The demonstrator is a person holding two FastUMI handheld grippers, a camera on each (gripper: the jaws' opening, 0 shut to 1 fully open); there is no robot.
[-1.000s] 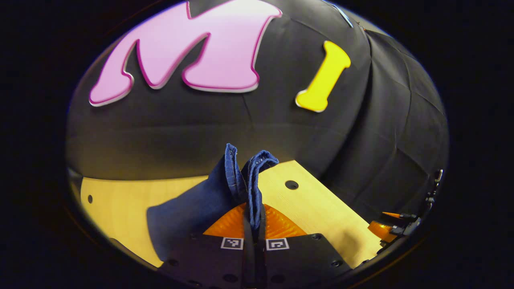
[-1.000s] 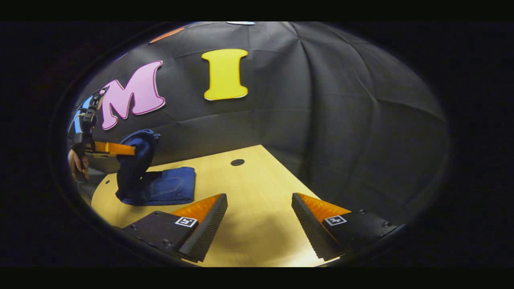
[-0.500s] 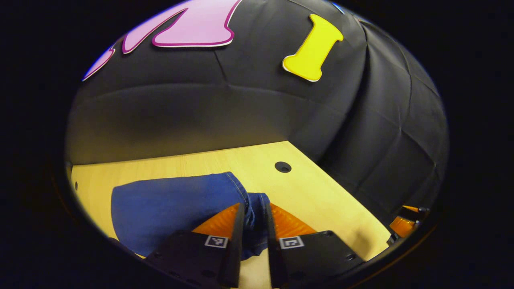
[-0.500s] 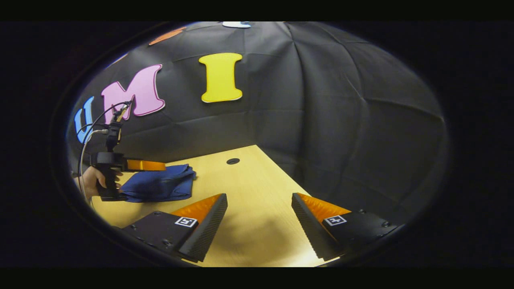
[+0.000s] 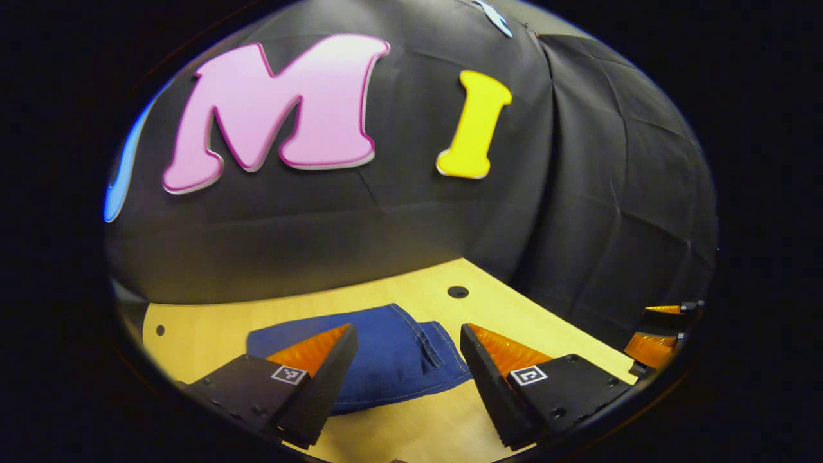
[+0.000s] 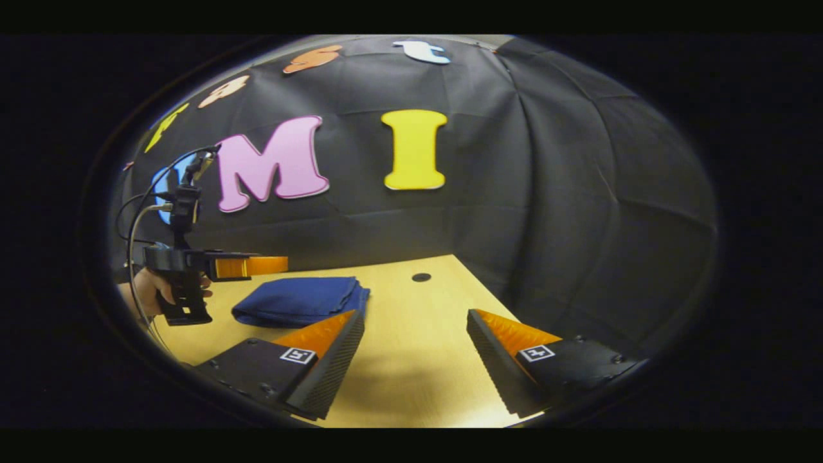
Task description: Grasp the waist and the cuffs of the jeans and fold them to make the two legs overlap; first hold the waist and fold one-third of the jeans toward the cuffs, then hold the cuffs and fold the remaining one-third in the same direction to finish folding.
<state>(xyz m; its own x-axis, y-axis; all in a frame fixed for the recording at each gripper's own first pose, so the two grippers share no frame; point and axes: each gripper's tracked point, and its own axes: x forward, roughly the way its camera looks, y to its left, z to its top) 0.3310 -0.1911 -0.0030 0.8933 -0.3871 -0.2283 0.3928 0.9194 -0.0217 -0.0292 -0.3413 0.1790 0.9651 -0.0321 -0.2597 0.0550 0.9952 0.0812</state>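
Jeans, one folded bundle, lie near the table's back edge. Both my tools gape wide, empty: left tool hovers just above the jeans, right tool over bare table beside them.

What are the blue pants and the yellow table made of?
The jeans look like denim: dark blue woven cloth, matte, with pale stitched seams, and they lie soft and folded in layers. The table looks like light wood or a wood-look board, smooth with faint grain lines and a round hole; which of the two, the pictures cannot say.
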